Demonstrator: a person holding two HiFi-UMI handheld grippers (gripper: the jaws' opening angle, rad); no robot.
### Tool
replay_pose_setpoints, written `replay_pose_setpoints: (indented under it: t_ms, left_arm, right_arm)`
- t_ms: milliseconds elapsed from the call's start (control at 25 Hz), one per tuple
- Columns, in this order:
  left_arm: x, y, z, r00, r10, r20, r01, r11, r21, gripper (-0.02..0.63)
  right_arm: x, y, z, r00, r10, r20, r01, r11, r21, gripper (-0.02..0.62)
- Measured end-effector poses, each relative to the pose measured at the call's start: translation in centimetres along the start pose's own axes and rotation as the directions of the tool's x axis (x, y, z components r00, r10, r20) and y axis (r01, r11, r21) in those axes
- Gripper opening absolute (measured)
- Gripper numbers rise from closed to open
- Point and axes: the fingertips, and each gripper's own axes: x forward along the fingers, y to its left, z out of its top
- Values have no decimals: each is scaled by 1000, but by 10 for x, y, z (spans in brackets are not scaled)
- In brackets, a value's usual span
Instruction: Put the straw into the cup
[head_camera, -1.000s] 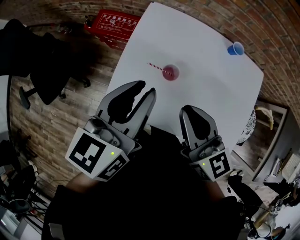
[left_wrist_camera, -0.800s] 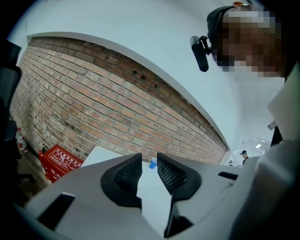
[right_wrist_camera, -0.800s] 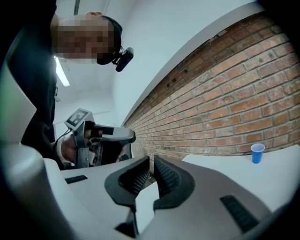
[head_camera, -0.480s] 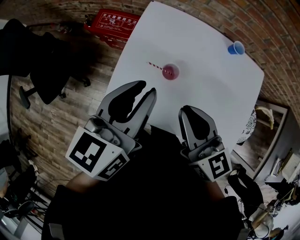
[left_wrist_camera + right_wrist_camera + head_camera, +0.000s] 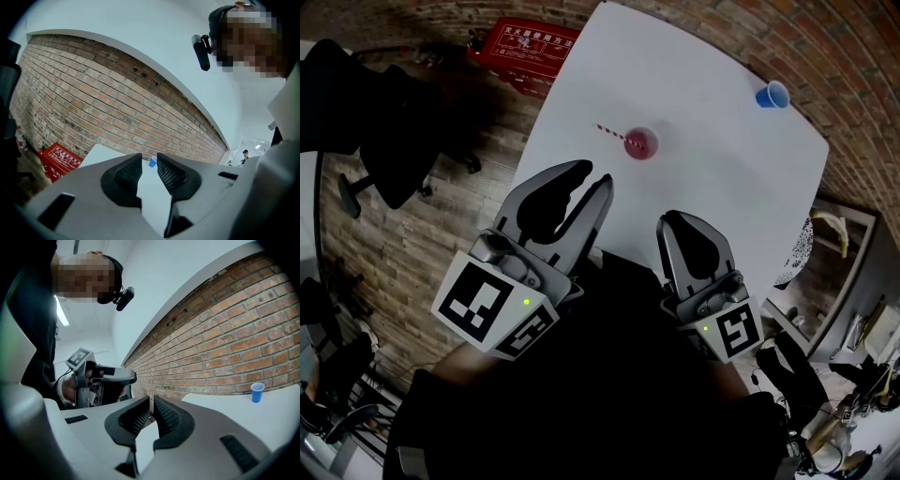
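A red cup (image 5: pixel 641 143) stands on the white table (image 5: pixel 703 178) in the head view. A red-and-white striped straw (image 5: pixel 610 132) sticks out of it to the left, its right end inside the rim. Both grippers hang well short of the cup, over the table's near edge and close to my body. My left gripper (image 5: pixel 593 178) (image 5: pixel 149 161) is open by a narrow gap with nothing between its fingers. My right gripper (image 5: pixel 674 218) (image 5: pixel 151 404) is shut and empty. Neither gripper view shows the red cup or the straw.
A blue cup (image 5: pixel 772 96) (image 5: pixel 153 161) (image 5: pixel 257 392) stands near the table's far edge by the brick wall. A red box (image 5: pixel 530 42) (image 5: pixel 61 159) lies on the floor beyond the table's left side. A dark office chair (image 5: pixel 384 141) stands at the left.
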Motion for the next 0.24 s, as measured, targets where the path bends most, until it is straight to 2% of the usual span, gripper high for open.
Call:
replay_pose_setpoints:
  t_ms: [240]
  left_arm:
    - [3, 1, -2, 1000, 1, -1, -1, 1000, -1, 109]
  right_arm:
    - [1, -2, -1, 1000, 2, 3, -2, 1000, -1, 52]
